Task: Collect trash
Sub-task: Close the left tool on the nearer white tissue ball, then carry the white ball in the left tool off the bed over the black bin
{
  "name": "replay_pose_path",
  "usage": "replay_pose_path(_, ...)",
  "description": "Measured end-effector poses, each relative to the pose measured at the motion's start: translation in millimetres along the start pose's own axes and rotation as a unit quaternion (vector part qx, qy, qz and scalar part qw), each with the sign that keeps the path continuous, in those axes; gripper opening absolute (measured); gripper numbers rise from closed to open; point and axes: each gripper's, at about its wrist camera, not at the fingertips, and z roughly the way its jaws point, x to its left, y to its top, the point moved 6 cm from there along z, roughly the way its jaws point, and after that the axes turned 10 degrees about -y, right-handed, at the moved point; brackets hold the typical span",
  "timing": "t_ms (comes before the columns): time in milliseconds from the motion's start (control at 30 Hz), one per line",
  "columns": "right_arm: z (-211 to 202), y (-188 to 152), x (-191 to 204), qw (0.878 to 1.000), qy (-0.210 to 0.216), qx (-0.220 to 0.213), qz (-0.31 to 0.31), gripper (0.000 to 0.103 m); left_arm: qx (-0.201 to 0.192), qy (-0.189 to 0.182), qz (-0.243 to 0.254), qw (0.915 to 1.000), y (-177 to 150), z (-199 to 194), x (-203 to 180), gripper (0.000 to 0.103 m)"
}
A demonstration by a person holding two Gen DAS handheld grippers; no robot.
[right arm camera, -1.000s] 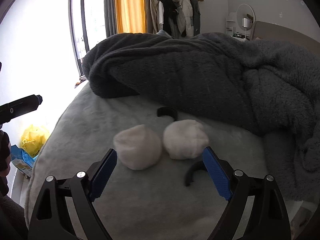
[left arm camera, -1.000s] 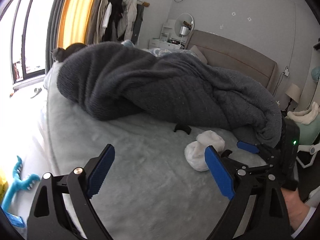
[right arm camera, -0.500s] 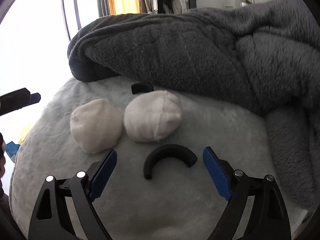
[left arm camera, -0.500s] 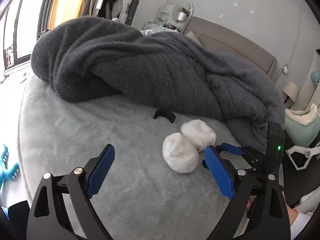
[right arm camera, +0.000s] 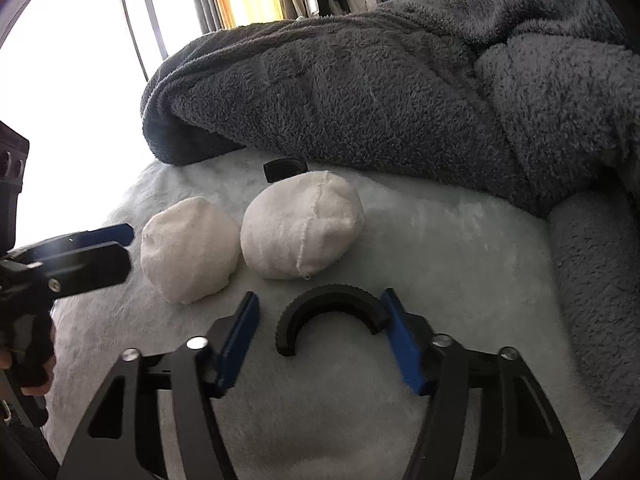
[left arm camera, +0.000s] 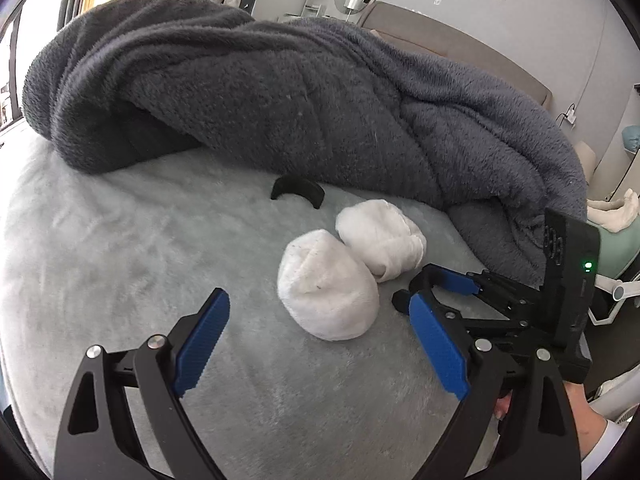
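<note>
right wrist view shows the right gripper (right arm camera: pixel 320 314) part-open astride a black half-ring (right arm camera: pixel 328 312) lying flat at lower centre on the pale bed cover (right arm camera: pixel 460 240). one end touches the right-hand pad; the other is apart from the left-hand pad. its arch points toward two white wads (right arm camera: pixel 302 226). the right gripper is nearer. the left gripper (left arm camera: pixel 316 344) is wide open, holding nothing, with the nearer wad (left arm camera: pixel 326 284) just ahead.

The left wrist view looks forward and a little down over the bed (left arm camera: pixel 120 264), from somewhat far. The right wrist view looks from very near, low over the bed (right arm camera: pixel 460 248). Both views share the two white balls (left arm camera: pixel 328 284) (right arm camera: pixel 302 224) and the grey blanket (left arm camera: pixel 280 92) (right arm camera: pixel 380 92) behind.
</note>
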Motion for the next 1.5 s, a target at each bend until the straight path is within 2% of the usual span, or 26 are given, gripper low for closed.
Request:
replay_pose_path(100, -5.6, -0.6, -1.2, 1.0, 0.005, -0.005, -0.004, 0.05, 0.002, -0.001, -0.006, 1.0, -1.3, 8.5, -1.1, 0.093)
replay_pose_path(367, -19.7, -5.6, -3.9, 1.0, 0.007, -0.017, -0.018, 0.047, 0.001, 0.01, -0.004, 0.9999, -2.7, 19.9, -5.3, 0.088)
replay_pose_path(467, -28.1, -4.4, -5.5, 1.0, 0.012, -0.024, -0.013, 0.047, 0.005, 0.015, 0.001, 0.9999, -3.9, 24.2, -6.7, 0.083)
replay_pose_path(700, -47.9, 0.8, -10.0, 0.999, 0.016, -0.04, 0.001, 0.047, 0.011, 0.032, 0.007, 0.9994, -5.4, 33.0, -7.5, 0.063)
replay_pose_path(933, -63.8, -2.2, -12.7, 0.999, 0.016, -0.044, 0.02, 0.047, 0.0, 0.049, 0.022, 0.9986, -7.0, 29.6, -8.9, 0.053)
replay_pose_path(1133, -75.2, -5.3, -13.4, 0.998, 0.008, -0.044, 0.052, 0.047, -0.021, 0.055, 0.036, 0.9976, -9.1, 13.0, -13.7, 0.051)
replay_pose_path(1267, -83.9, -8.7, -14.8, 0.995, -0.001, -0.044, 0.095, 0.047, -0.041, 0.065, 0.045, 0.996, -12.5, -3.2, -15.1, 0.051)
replay_pose_path(1500, -104.2, -9.1, 1.8, 0.992, -0.009, -0.054, 0.117, 0.047, -0.063, 0.075, 0.107, 0.9894, -23.8, -32.7, -25.5, 0.051)
